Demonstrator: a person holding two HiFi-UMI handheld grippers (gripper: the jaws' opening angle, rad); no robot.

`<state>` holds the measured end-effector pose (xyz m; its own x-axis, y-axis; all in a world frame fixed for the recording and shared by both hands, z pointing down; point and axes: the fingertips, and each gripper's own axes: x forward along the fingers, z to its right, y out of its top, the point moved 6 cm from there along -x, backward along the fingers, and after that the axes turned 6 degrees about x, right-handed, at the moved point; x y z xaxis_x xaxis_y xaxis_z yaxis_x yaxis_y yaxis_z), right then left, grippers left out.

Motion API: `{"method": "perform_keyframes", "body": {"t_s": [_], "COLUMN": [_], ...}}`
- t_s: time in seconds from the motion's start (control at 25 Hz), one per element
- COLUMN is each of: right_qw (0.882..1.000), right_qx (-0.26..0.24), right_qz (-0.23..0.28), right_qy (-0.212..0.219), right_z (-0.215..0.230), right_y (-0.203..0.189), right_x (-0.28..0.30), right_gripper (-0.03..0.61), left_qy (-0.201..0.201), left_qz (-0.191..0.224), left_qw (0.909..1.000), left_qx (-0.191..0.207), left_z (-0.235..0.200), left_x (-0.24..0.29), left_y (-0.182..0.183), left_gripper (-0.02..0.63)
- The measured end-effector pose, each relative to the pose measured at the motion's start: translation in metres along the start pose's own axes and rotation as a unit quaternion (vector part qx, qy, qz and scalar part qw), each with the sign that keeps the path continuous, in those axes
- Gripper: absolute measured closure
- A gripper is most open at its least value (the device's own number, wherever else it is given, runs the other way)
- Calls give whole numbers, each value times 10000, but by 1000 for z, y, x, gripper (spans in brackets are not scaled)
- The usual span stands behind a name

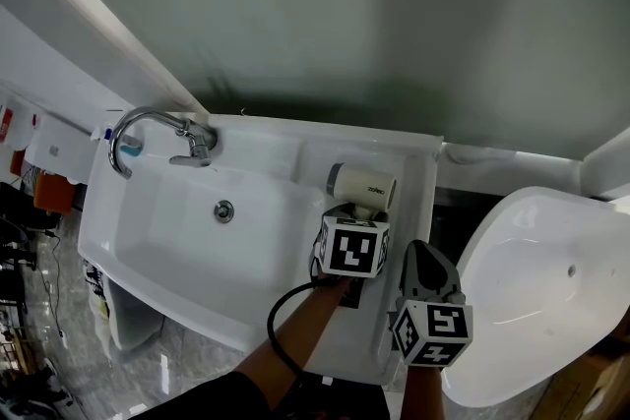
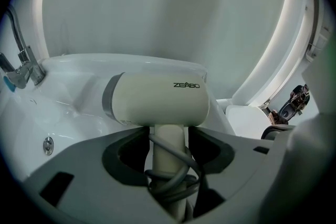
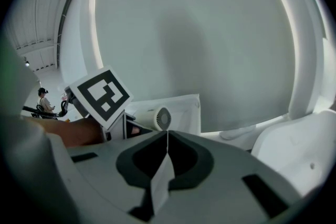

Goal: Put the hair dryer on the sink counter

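Head view, largest first: white sink (image 1: 128,246) against a grey wall, basin to the left and the flat sink counter (image 1: 411,174) along its right side. Next, a white rounded fixture (image 1: 536,300) stands just beyond the sink's right edge. My left gripper (image 1: 357,213) reaches over the counter from the front edge, its marker cube (image 1: 352,248) facing up. My right gripper (image 1: 419,249) sits beside it at the counter's front right corner. The cream hair dryer (image 1: 362,184) lies over the counter near the back right corner, barrel crosswise and nozzle end toward the basin. Whether it rests on the surface I cannot tell. The left gripper view shows my jaws pinching the dryer's handle from both sides just under the barrel, with the cord (image 1: 273,322) wound round the handle between them. In the head view the cord loops past the sink's front edge beside my forearm. The right gripper view shows my jaws pressed together with nothing between them. The chrome faucet (image 1: 157,128) stands at the sink's back left corner, spout curving over the basin. The drain (image 1: 224,210) is set in the basin floor.
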<state>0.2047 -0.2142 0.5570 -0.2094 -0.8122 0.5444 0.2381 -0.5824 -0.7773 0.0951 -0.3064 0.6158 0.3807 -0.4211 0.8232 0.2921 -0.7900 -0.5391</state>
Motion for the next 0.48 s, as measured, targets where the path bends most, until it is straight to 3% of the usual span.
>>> {"method": "perform_keyframes", "body": {"t_s": [0.48], "right_qw": [10000], "right_qx": [-45], "right_qz": [-16], "right_qy": [40], "right_z": [1], "right_y": [0], "right_x": [1], "right_gripper": [557], "left_qy": [-49], "left_qz": [-201], "left_qw": [9998], "left_qx": [6], "left_z": [-2], "left_x": [5], "left_y": [0], "left_gripper": [331]}}
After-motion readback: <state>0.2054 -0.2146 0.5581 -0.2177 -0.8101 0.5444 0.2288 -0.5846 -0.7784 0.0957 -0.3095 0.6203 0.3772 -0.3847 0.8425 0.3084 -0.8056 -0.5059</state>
